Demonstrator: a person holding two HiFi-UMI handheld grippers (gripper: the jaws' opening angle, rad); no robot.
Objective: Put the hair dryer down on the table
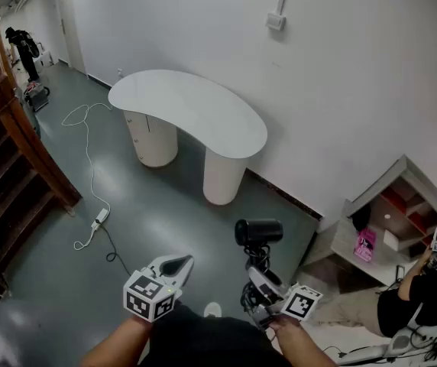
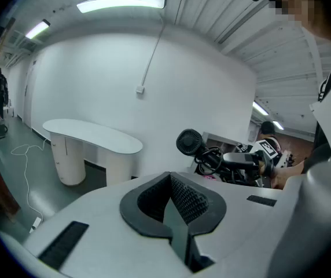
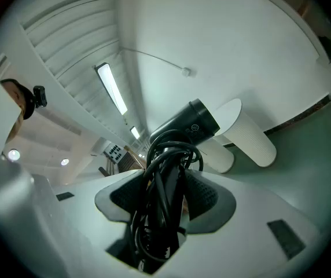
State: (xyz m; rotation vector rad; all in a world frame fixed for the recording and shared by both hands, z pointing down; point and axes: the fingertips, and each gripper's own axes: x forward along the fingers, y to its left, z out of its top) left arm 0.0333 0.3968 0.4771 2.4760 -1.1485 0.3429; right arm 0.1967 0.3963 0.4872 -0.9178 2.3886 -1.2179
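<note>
The black hair dryer [image 1: 258, 232] stands upright in my right gripper [image 1: 259, 278], its cord wound round the handle. In the right gripper view the jaws are shut on that handle, and the dryer's barrel [image 3: 186, 125] rises above them. My left gripper [image 1: 175, 266] hangs beside it on the left, shut and holding nothing; its pads [image 2: 177, 197] meet. From the left gripper view the hair dryer [image 2: 190, 141] shows to the right. The white kidney-shaped table [image 1: 188, 109] stands ahead by the wall, well beyond both grippers, on two round legs.
A wooden staircase [image 1: 12, 167] runs along the left. A white cable and power strip [image 1: 98, 220] lie on the grey floor. At the right are a low shelf unit [image 1: 390, 220] and a seated person [image 1: 425, 289]. Another person [image 1: 21, 48] stands far back left.
</note>
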